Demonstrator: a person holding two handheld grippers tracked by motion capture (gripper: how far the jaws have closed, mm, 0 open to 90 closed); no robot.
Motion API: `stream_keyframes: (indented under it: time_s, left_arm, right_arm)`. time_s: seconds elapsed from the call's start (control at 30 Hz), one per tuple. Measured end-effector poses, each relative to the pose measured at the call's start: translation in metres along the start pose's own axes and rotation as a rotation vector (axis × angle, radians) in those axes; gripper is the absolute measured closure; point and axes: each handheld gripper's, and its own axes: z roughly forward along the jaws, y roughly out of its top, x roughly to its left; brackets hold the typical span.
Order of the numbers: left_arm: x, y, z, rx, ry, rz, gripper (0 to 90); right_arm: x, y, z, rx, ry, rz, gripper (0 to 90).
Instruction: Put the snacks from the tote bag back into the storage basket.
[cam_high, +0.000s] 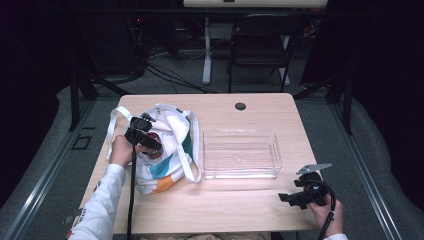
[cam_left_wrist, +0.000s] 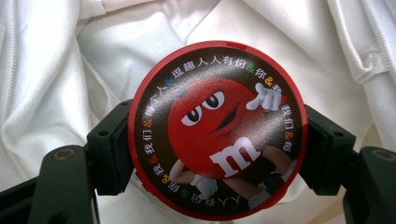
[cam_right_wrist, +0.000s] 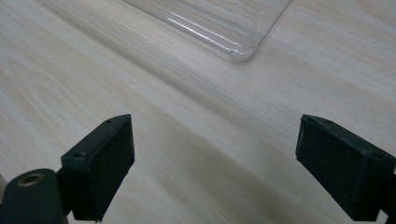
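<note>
A round red-rimmed candy tin (cam_left_wrist: 217, 129) with a red cartoon character on its lid sits between the jaws of my left gripper (cam_left_wrist: 217, 154), which is shut on its sides. White bag fabric (cam_left_wrist: 70, 56) lies behind it. From above, the left gripper (cam_high: 145, 140) hovers over the mouth of a white tote bag (cam_high: 167, 165) with teal and orange patches, with the tin (cam_high: 154, 146) at its tip. My right gripper (cam_high: 289, 198) rests near the table's front right corner, open, with bare wood between its jaws (cam_right_wrist: 215, 158).
A clear plastic tray (cam_high: 240, 172) stands mid-table, right of the bag; its corner (cam_right_wrist: 238, 53) lies just ahead of the right gripper. A black grommet hole (cam_high: 240, 106) sits near the table's far edge. A folding chair (cam_high: 260, 45) stands beyond the table.
</note>
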Motion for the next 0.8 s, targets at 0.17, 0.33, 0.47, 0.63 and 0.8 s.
stream_keyframes:
  time_s: [0.17, 0.33, 0.47, 0.63, 0.8]
  left_arm:
    - [-0.004, 0.000, -0.006, -0.005, 0.001, 0.015, 25.5]
    - [-0.009, 0.000, -0.011, -0.009, 0.002, 0.026, 25.5]
    - [-0.012, 0.000, -0.014, -0.010, 0.003, 0.036, 25.5]
    - [-0.012, 0.001, -0.017, -0.012, 0.008, 0.057, 25.5]
    - [-0.014, 0.001, -0.020, -0.009, 0.006, 0.067, 25.5]
  right_arm:
    - [0.000, 0.000, 0.000, -0.001, -0.001, -0.003, 11.7]
    - [0.000, 0.000, -0.001, 0.002, -0.001, -0.006, 11.7]
    - [0.000, 0.000, -0.001, 0.002, 0.003, -0.006, 11.9]
    - [0.000, 0.000, -0.001, 0.002, 0.001, -0.005, 12.0]
    - [0.000, 0.000, 0.000, 0.003, 0.001, -0.007, 12.1]
